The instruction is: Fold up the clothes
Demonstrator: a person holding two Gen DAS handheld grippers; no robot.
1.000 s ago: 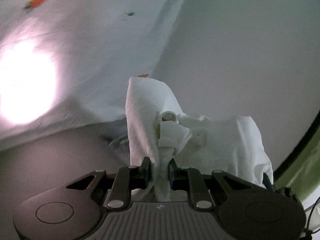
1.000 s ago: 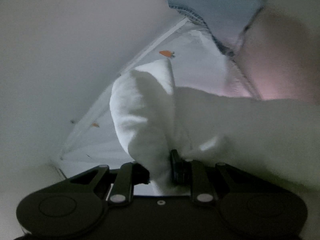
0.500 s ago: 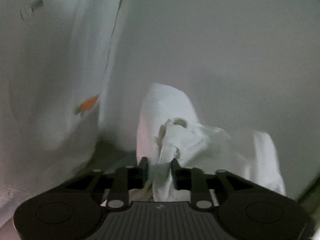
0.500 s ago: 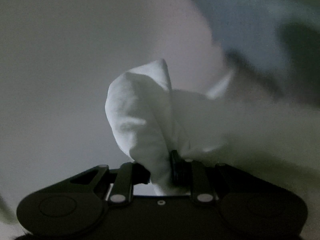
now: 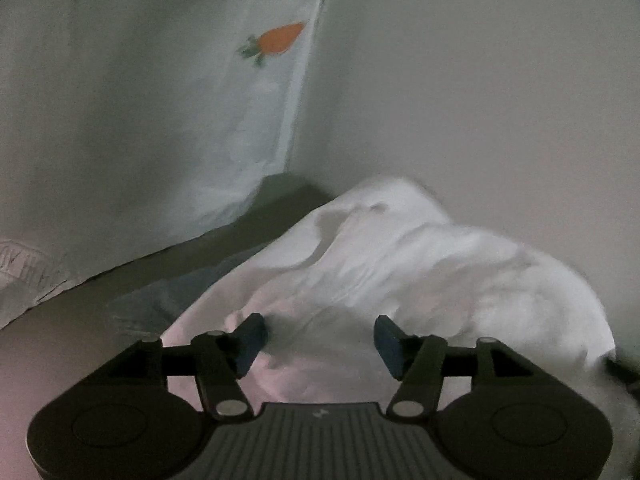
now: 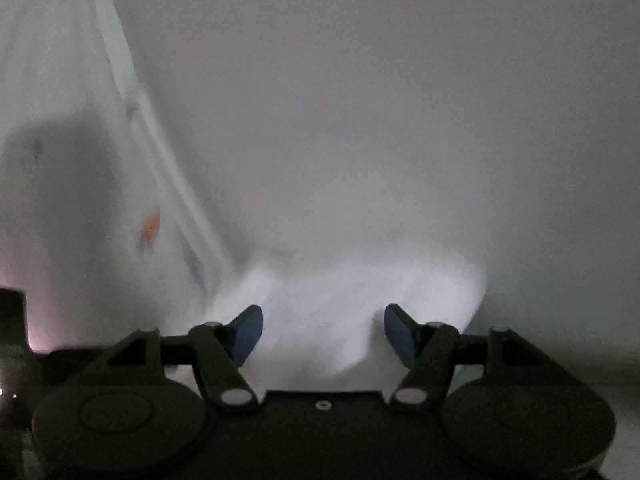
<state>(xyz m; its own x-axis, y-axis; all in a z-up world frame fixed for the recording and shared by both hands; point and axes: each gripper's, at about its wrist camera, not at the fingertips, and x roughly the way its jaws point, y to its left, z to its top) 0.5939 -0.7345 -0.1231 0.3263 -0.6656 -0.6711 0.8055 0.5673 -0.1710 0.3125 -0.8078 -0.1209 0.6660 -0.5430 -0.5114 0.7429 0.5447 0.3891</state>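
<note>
A white garment [image 5: 400,264] lies bunched and blurred just ahead of my left gripper [image 5: 318,340], which is open, with cloth showing between its spread fingers but not clamped. The right wrist view shows the same white garment [image 6: 352,300], also blurred, in front of my right gripper [image 6: 322,334], which is open too. Both pairs of blue pads stand well apart.
A white sheet printed with an orange carrot [image 5: 280,38] hangs or lies at the left of the left wrist view, and its seam [image 6: 160,152] runs down the right wrist view. A plain pale wall [image 5: 480,100] fills the rest. A dark object [image 6: 12,340] sits at the far left edge.
Both grippers were shut on the white garment and have opened, letting it go. The garment has dropped lower and spread out. Both cameras have swung, shifting the carrot sheet in view.
</note>
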